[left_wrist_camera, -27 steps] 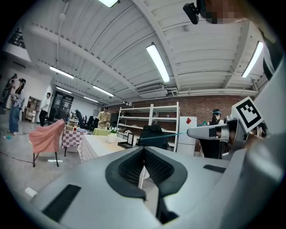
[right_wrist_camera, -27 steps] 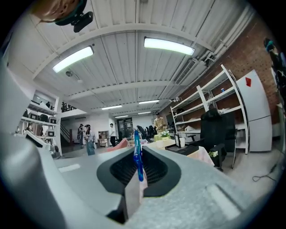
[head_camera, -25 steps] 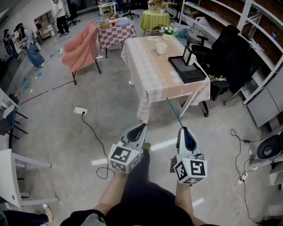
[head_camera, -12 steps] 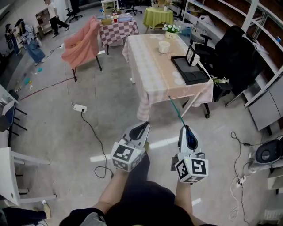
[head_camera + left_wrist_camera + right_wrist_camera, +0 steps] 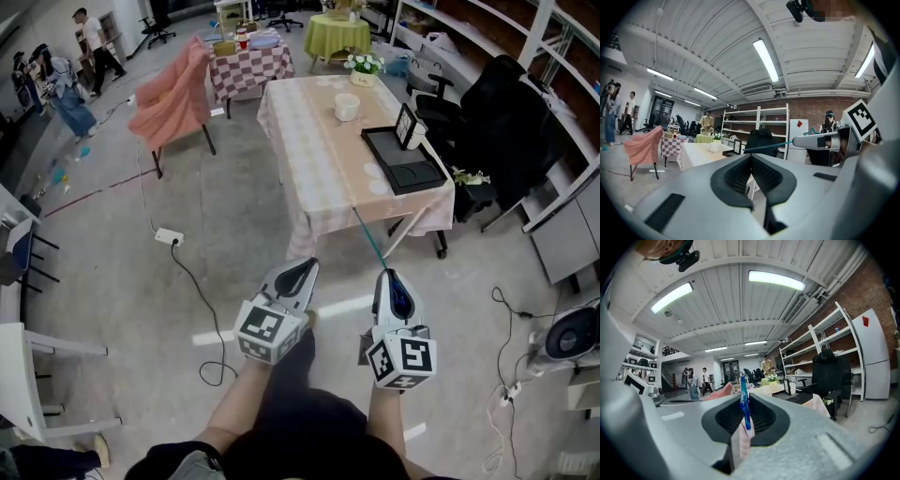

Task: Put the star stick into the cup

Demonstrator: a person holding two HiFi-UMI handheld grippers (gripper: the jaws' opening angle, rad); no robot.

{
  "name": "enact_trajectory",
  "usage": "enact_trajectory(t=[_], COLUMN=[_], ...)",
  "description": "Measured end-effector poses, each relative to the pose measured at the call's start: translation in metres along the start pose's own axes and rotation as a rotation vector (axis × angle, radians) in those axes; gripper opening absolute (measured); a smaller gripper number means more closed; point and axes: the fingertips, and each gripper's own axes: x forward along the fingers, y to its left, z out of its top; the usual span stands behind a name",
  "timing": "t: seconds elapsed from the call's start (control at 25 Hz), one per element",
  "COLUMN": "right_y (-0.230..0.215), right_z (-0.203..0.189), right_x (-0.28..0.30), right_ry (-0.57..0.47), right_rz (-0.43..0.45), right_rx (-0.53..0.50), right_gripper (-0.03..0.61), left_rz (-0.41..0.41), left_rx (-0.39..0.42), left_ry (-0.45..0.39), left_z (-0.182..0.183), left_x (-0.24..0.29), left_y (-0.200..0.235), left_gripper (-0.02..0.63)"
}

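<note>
In the head view a thin teal star stick (image 5: 367, 236) juts forward from my right gripper (image 5: 386, 275), which is shut on its near end. The stick's far tip points at the near edge of a table with a checked cloth (image 5: 314, 159). A white cup (image 5: 346, 107) stands far back on that table, well beyond the stick. In the right gripper view the stick (image 5: 744, 404) stands pinched between the jaws. My left gripper (image 5: 302, 270) hovers beside the right one over the floor, shut and empty. The left gripper view shows the stick (image 5: 768, 146) and the cup (image 5: 714, 146).
A black tray (image 5: 405, 161) with a small upright frame lies on the table's right side, with flowers (image 5: 364, 66) at the back. A black office chair (image 5: 487, 112), a pink-draped chair (image 5: 173, 98), a power strip with its cable (image 5: 170, 235) and shelving stand around. People stand far left (image 5: 66, 89).
Both grippers keep their pose side by side and the stick stays gripped. The view has shifted slightly, with the table a little lower in the picture.
</note>
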Motion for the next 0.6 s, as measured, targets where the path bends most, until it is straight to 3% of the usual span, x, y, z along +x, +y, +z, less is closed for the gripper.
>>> enact_trajectory(t=[0.24,0.6], right_y=[-0.017,-0.036], right_z=[0.008,0.007], right_x=[0.038,0.091], right_ry=[0.002,0.040], right_rz=[0.004,-0.014], right_rx=[0.012,0.014], right_gripper=[0.021,0.021], left_rz=[0.009,0.013], left_rx=[-0.012,-0.029], left_ry=[-0.023,0.019], left_z=[0.015,0.012], left_x=[0.035,0.077], left_y=[0.019,0.051], left_gripper=[0.009,0.009])
